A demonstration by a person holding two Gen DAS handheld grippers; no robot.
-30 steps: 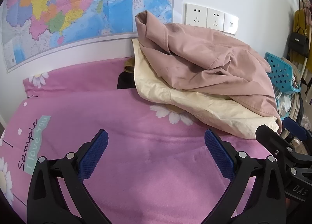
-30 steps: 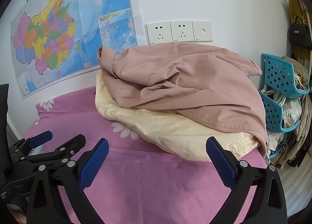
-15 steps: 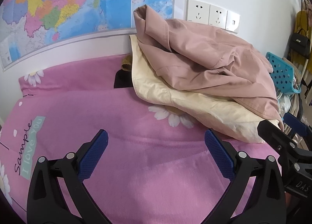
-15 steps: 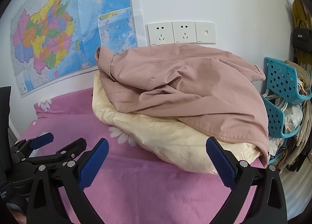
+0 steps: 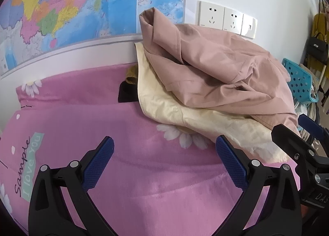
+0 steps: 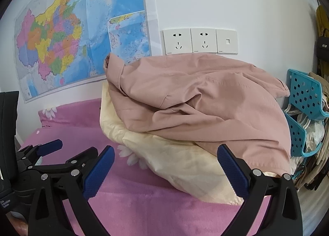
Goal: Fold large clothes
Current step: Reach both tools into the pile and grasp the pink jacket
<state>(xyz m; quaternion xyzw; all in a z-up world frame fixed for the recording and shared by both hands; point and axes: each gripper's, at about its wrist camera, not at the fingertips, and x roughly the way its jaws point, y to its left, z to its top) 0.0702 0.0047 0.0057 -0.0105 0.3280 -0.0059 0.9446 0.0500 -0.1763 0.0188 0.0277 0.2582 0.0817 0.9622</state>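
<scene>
My left gripper [image 5: 164, 159] is spread wide with nothing between its blue pads, hovering over bare pink bedspread [image 5: 127, 125]; that open stretch runs on to my left as far as the printed "Sample I love you" patch [image 5: 27, 165]. My right gripper [image 6: 165, 163] is just as wide and empty, its right pad overlapping the near hem of the clothes pile, its left pad over pink cloth. Just ahead, the cream garment [image 6: 164, 151] lies at the bottom, its near edge drooping toward the bed's right side. The dusty-pink garment [image 6: 205, 100] is heaped crumpled on top, one corner standing up against the wall. A dark item [image 5: 126, 94] peeks out from the pile's left edge. Beyond hang the map [image 6: 82, 30] and wall sockets [image 6: 199, 40]; a teal basket rack [image 6: 304, 100] crowds the right side.
</scene>
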